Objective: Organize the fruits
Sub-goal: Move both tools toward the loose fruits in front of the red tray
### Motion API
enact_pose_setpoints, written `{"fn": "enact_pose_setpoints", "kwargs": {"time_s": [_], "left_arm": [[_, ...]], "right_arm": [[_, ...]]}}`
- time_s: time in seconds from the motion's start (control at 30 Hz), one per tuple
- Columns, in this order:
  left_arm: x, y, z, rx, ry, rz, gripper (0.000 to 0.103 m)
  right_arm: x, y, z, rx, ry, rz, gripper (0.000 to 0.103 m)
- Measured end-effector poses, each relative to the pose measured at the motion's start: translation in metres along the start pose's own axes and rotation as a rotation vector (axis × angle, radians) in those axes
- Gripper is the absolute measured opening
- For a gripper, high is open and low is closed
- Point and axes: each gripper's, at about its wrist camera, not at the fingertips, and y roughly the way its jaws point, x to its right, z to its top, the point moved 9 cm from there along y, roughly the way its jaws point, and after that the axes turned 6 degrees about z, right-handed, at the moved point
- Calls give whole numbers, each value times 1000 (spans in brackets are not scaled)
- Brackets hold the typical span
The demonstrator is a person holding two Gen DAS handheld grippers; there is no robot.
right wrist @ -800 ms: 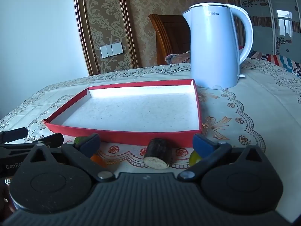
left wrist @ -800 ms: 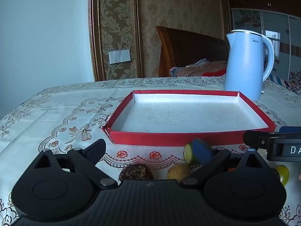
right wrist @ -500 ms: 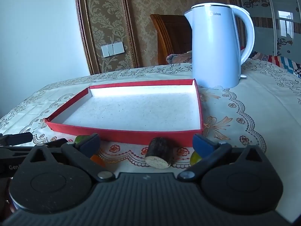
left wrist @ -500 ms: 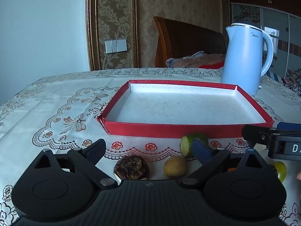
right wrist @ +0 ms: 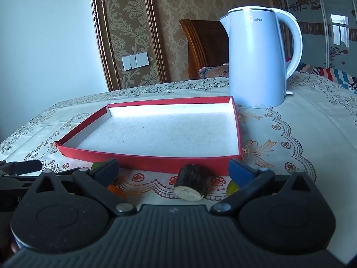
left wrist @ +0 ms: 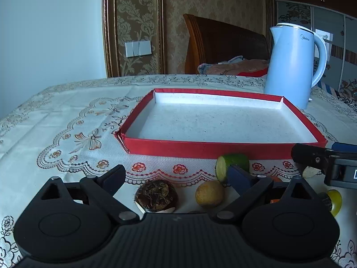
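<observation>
Both grippers gape wide, holding nothing — left gripper [left wrist: 176, 177] over a rough brown round fruit [left wrist: 156, 195] and a smooth yellow-brown one [left wrist: 209, 193], right gripper [right wrist: 174, 170] over a dark cut-ended cylinder [right wrist: 190, 185]. All lie on the lace-clothed desk [left wrist: 67, 120] just before the shallow red cardboard tray [left wrist: 200, 149]; a pale blue kettle [right wrist: 256, 60] stands behind.

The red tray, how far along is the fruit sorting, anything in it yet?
Nothing is done: the red tray holds no fruit. Nothing is in hand either; the left gripper and right gripper are both open. Still left on the tablecloth: the brown fruit, the yellow fruit, the green piece and the dark cut piece.
</observation>
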Motion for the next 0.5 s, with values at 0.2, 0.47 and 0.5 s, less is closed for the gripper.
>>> {"fn": "enact_pose_setpoints", "kwargs": {"time_s": [0.2,0.47,0.5], "left_arm": [[-3,3,-2,-23,-39,-26,99],[-6,6,-4,-51,-72,-39,99],[-8,6,-4,-51,-83,-39,99]], "right_arm": [[6,-2,1,9,18,-19,103],[13,-10,5,38,12,-52,103],[15,-12,5,39,13,-57,103]]}}
